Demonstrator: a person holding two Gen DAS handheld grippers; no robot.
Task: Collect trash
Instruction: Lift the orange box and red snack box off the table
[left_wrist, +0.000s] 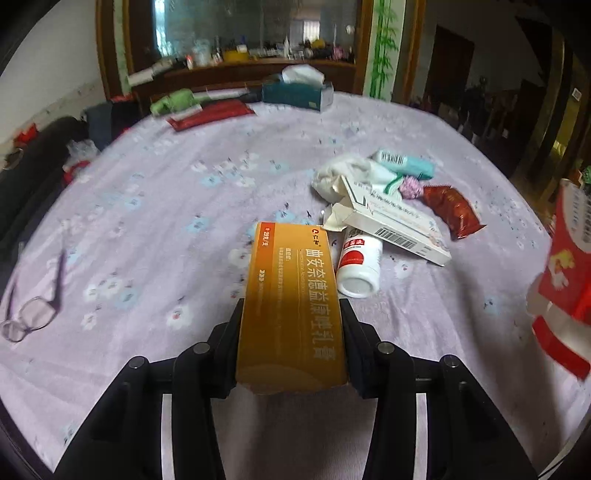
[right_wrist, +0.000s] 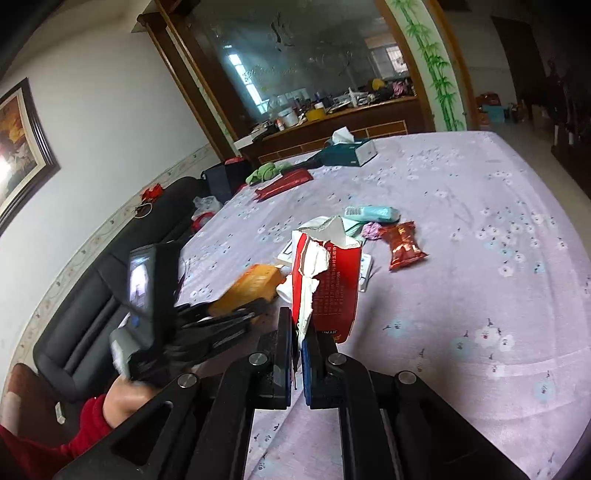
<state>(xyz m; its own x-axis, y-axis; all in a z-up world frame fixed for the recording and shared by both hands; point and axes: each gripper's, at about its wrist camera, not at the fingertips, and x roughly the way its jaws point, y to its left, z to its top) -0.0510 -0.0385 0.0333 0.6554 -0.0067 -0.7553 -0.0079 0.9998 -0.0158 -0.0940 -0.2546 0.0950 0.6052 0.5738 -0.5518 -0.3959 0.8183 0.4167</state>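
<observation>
- Lilac flower-print cloth (left_wrist: 155, 206) covers a big table, with a mirrored wooden sideboard (right_wrist: 332, 114) behind it at 12 o'clock and a dark sofa (right_wrist: 96, 295) along the wall at 9 o'clock.
- Left gripper (left_wrist: 291, 314) has its fingers clamped on the flanks of an orange medicine carton (left_wrist: 291, 306); the carton lies lengthwise between them, its far end jutting towards 12 o'clock, apparently lifted off the cloth.
- Right gripper (right_wrist: 297, 332) has its fingers nearly together, pinching the torn wall of an opened red carton (right_wrist: 325, 280) that stands upright above them, ragged mouth up.
- Remaining trash sits in a heap at 1 o'clock of the left gripper: a white pill bottle (left_wrist: 360, 266) on its side just beside the orange carton's tip, a white barcoded box (left_wrist: 399, 229) resting over it, crumpled tissue (left_wrist: 343, 173), a teal packet (left_wrist: 406, 162) and a red snack wrapper (left_wrist: 452, 212).
- Likely step: drop the orange carton into the red one.
- Doing it well: keep the red carton upright and steady, line the orange carton's end over the torn mouth, and let go only once it is inside.
- Eyeglasses (left_wrist: 33, 317) at 9 o'clock look like keepers, not trash.
</observation>
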